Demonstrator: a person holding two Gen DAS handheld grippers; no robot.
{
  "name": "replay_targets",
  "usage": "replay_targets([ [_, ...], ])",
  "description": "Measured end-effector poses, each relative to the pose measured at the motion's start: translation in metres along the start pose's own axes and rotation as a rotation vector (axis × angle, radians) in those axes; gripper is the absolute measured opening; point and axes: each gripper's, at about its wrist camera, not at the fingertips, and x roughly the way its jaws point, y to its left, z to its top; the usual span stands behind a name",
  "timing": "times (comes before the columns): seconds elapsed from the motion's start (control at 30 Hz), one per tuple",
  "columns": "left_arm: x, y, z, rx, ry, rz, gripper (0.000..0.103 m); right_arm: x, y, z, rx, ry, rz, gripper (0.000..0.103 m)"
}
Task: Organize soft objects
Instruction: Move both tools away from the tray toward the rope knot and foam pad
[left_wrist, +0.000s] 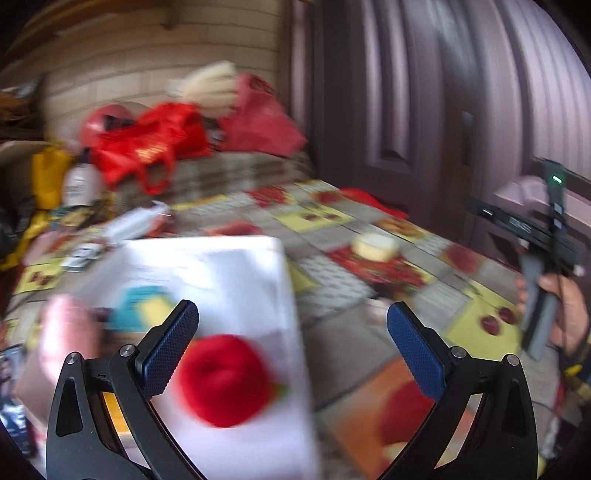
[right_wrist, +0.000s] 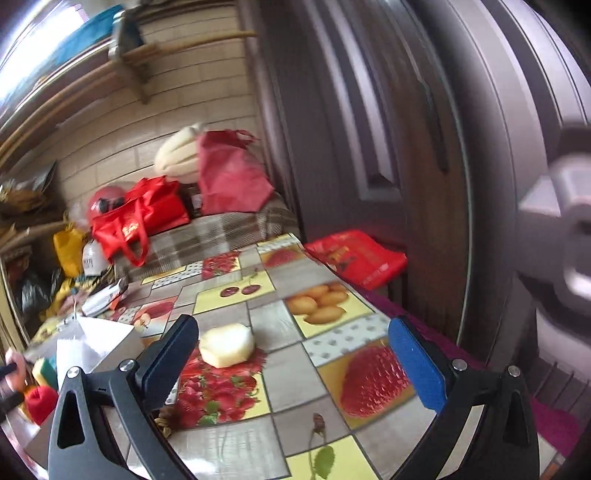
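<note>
Your left gripper (left_wrist: 291, 347) hangs with its blue-padded fingers spread wide and nothing between them, above the fruit-print tabletop (left_wrist: 332, 273). Just below and ahead of its left finger sits a white box (left_wrist: 236, 280); inside it a red soft ball (left_wrist: 225, 380) lies almost under that finger, and a teal-and-yellow sponge (left_wrist: 147, 306) lies farther to the left, though the view is smeared by motion blur. A pink soft shape (left_wrist: 66, 332) shows at the box's left edge, too blurred to identify. Your right gripper (right_wrist: 293, 354) is likewise spread open and empty. The pale round soft object (right_wrist: 226, 345) rests on the tabletop (right_wrist: 280, 325) just ahead of its left finger, close to that finger's tip and well apart from the right one. From the left gripper the same pale object (left_wrist: 376, 246) lies ahead and to the right, beyond the box. Beyond both grippers, red bags (right_wrist: 144, 218) and a cream ribbed cushion (right_wrist: 177, 155) are piled on a checked cloth by the tiled wall.
</note>
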Motion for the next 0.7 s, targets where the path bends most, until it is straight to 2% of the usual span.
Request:
replay_targets([
  [0.1,0.029,-0.030,0.007,0.003,0.105,-0.088,0.103,0.006,-0.005,-0.002,0.032,0.036,-0.007,0.103],
  [0.23,0.085,-0.062,0.013,-0.022,0.273,-0.101,0.103,0.005,-0.011,-0.002,0.053,0.039,-0.007,0.103],
  [0.4,0.128,-0.076,0.020,0.013,0.354,-0.063,0.102,0.006,-0.027,-0.002,0.124,0.041,-0.005,0.103],
  [0.57,0.152,-0.088,0.016,0.091,0.445,-0.067,0.084,0.010,-0.033,-0.003,0.151,0.065,0.009,0.103],
  [0.7,0.151,-0.094,0.014,0.132,0.436,-0.051,0.082,0.010,-0.030,-0.002,0.144,0.067,0.012,0.103],
])
